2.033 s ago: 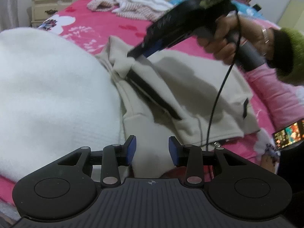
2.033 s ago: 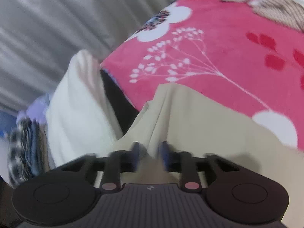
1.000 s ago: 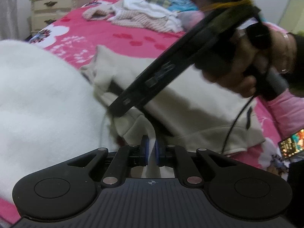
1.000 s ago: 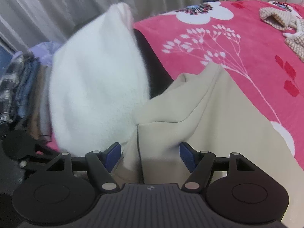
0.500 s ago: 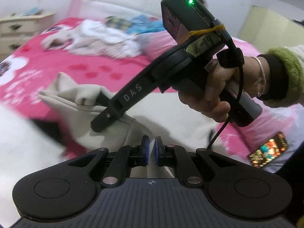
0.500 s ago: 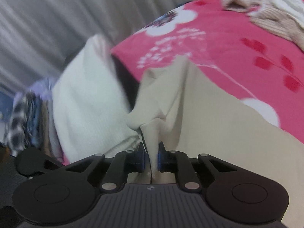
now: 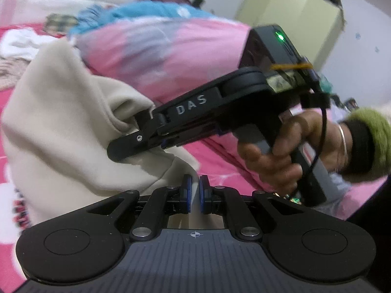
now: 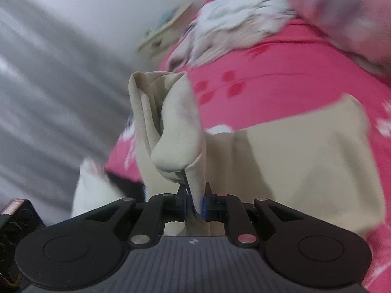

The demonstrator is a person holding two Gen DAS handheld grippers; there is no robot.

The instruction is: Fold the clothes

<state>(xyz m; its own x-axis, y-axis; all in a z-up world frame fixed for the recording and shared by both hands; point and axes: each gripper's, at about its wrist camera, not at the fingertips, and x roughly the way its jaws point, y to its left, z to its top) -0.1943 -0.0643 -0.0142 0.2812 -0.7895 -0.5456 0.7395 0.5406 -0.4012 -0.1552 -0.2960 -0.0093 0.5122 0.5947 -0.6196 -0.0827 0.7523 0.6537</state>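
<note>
Together we hold the beige garment (image 7: pixel 56 131) raised above the pink bed (image 8: pixel 264 90): left gripper (image 7: pixel 194 193) jaws pinch its lower edge, right gripper (image 8: pixel 195 200) jaws clamp a bunched fold (blurred).

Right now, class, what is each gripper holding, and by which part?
Both hold the beige garment. The left gripper pinches a thin edge of the cloth. The right gripper clamps a bunched fold of it.
</note>
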